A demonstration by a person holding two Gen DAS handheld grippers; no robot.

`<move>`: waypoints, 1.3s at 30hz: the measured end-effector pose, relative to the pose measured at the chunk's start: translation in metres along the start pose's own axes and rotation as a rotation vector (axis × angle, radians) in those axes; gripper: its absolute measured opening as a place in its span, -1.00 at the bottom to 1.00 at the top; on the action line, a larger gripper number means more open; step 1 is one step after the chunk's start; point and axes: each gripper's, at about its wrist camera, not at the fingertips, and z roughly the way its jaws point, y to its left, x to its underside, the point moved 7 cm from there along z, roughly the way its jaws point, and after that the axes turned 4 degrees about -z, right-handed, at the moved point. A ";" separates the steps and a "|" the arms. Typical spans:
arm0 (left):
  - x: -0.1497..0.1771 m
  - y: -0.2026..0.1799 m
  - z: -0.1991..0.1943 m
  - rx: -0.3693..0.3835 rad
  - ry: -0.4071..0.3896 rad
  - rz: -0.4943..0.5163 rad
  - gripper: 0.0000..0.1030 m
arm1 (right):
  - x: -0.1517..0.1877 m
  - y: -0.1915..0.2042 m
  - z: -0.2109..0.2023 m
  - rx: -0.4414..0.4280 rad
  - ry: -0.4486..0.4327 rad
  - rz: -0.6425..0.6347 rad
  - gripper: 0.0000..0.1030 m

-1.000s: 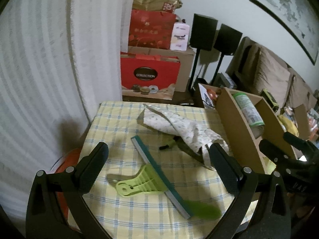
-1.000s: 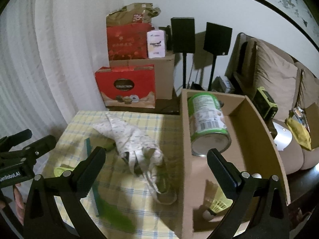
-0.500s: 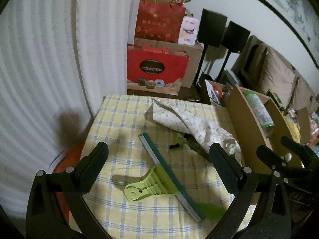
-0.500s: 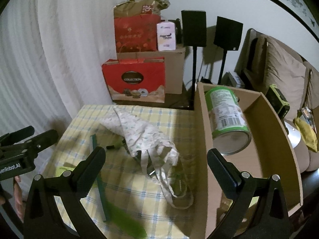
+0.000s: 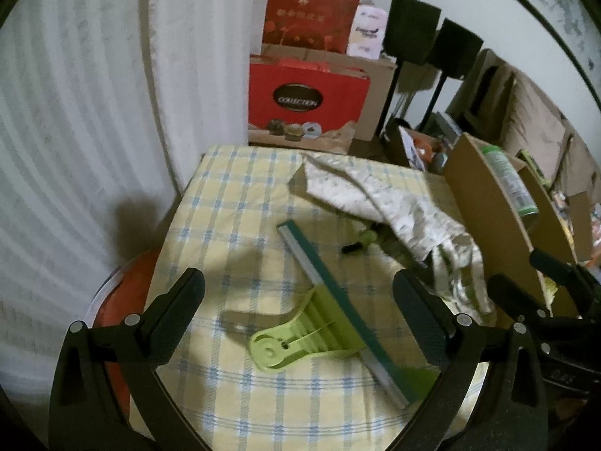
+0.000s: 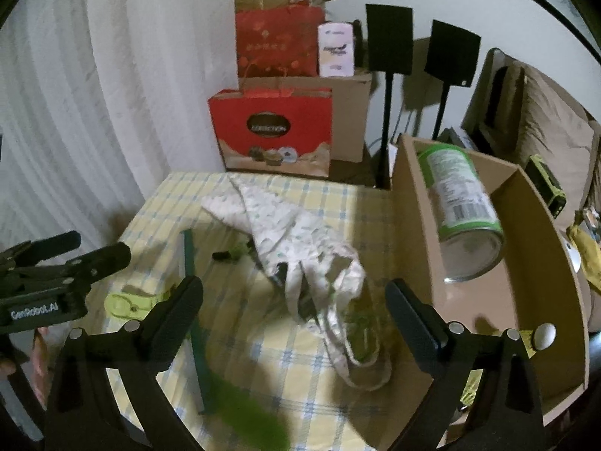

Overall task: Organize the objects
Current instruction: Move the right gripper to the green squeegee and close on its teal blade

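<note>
Two grippers: both over a small table (image 5: 240, 195) with a yellow-and-blue checked cover, both angled down at it.
Far left: white curtain (image 5: 75, 112); an orange round thing (image 5: 124, 293) shows below the table's left edge, too hidden to identify.
Left gripper (image 5: 298, 293): fingers spread wide, nothing between them, not touching anything. The window wiper lies in the gap as seen from its camera.
Window wiper (image 5: 330, 297): flat on the cloth, light green handle pointing left, long teal blade running diagonally from table centre toward the near edge.
Small green-and-black item (image 5: 357, 242): just beyond the blade's far end, partly under the bag; too blurred to name.
Cloth bag (image 6: 300, 240): white, printed, crumpled, lying right of the wiper; its handles trail toward the near right corner of the table.
Right gripper (image 6: 293, 300): fingers wide apart, having just closed in slightly; nothing pinched. The bag's handles lie below the gap, contact not seen.
Cardboard box (image 6: 409, 203): open, on the table's right side, just beside the bag.
Green can (image 6: 462, 203): on its side inside the box, leaning on the left wall.
White ball (image 6: 544, 334): small, at the box's near right corner.
Background: red gift bags (image 6: 274, 131) and two black speakers (image 6: 388, 37) against the wall.
</note>
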 end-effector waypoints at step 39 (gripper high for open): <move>0.058 0.033 0.057 0.045 0.211 -0.132 -0.34 | 0.083 0.097 0.066 -0.207 0.248 -0.160 -0.14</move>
